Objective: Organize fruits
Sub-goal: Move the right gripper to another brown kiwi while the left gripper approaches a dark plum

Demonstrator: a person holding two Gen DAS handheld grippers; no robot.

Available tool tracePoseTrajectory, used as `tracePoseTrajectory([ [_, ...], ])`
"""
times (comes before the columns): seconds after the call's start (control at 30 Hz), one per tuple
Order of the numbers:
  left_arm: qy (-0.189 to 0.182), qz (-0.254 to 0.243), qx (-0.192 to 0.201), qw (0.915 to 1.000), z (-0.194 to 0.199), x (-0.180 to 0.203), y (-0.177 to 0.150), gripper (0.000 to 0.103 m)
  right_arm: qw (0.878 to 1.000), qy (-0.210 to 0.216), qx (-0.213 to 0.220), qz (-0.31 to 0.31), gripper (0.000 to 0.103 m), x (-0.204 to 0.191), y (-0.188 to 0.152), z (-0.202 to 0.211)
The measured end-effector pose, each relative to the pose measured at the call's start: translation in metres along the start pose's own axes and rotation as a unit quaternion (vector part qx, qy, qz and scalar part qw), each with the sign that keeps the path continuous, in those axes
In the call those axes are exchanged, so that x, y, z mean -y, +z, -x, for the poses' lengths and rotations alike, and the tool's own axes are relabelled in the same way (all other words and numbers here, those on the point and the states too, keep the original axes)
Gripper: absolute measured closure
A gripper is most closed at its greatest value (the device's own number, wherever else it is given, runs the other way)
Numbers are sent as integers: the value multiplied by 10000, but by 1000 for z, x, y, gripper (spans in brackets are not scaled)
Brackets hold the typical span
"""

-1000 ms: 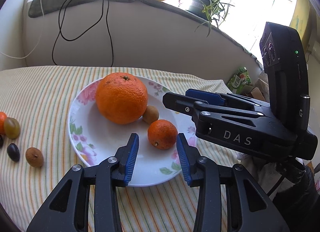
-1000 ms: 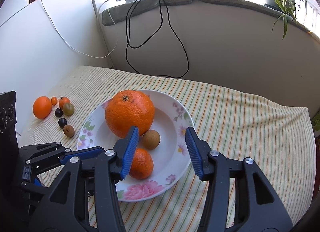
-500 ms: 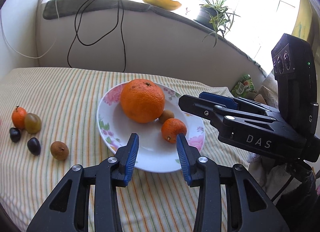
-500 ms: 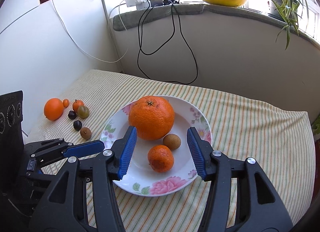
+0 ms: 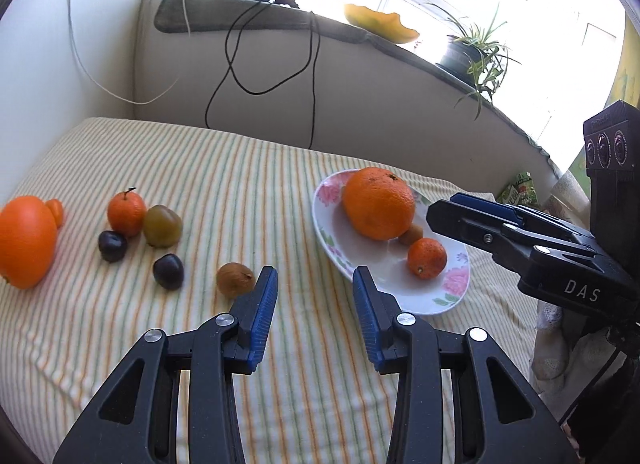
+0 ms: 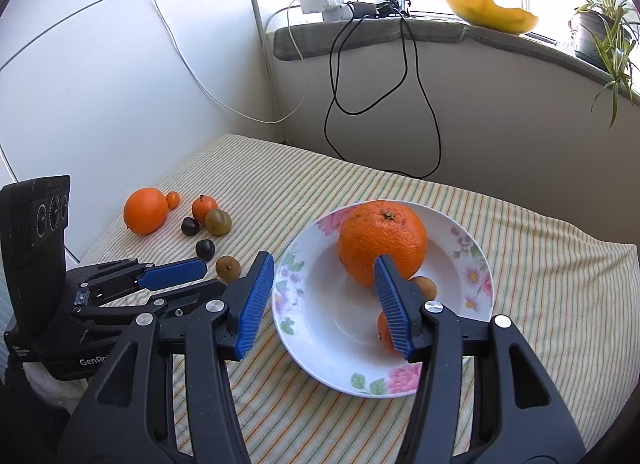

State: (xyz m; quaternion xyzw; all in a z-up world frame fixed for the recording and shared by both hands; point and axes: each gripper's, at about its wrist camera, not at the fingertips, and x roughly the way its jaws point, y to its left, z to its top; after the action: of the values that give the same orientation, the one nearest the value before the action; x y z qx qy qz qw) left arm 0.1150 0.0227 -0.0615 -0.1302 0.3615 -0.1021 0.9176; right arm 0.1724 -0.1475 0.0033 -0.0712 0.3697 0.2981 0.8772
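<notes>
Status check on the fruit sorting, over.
Left gripper open, empty, nearest the small brown fruit on the cloth. Right gripper open, empty, over the floral plate. Plate holds three fruits; seven loose. Nothing in the way.

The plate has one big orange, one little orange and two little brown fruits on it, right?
Not quite. The plate holds the big orange, the little orange and just one little brown fruit. The other brown fruit lies on the striped cloth, as the left wrist view shows.

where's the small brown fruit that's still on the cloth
In the left wrist view the small brown fruit lies on the striped cloth, left of the plate, beside the left gripper.
</notes>
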Motion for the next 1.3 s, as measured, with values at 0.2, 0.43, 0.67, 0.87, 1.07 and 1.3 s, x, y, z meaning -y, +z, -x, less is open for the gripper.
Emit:
tracePoseTrajectory([
  [0.2,257,278,53,9993,10,-34,-4,65,9996,215,-77,163,48,-22,2,-11],
  [0.43,449,439,58,9980,10,-59,-5,65,9981,433,-201,399,49,-48,0,-26],
  [0.67,473,501,-4,9976,1,-73,-4,65,9958,583,-438,558,55,-66,-6,-47],
  [0.87,434,508,-54,9978,-5,-79,-2,66,9931,669,-665,702,67,-80,-10,-67],
  [1.07,368,495,-142,9980,-12,-83,-1,70,9915,637,-842,760,69,-84,-12,-88],
  [1.3,357,516,-244,9977,-19,-86,1,72,9905,528,-959,837,69,-86,-14,-105],
])
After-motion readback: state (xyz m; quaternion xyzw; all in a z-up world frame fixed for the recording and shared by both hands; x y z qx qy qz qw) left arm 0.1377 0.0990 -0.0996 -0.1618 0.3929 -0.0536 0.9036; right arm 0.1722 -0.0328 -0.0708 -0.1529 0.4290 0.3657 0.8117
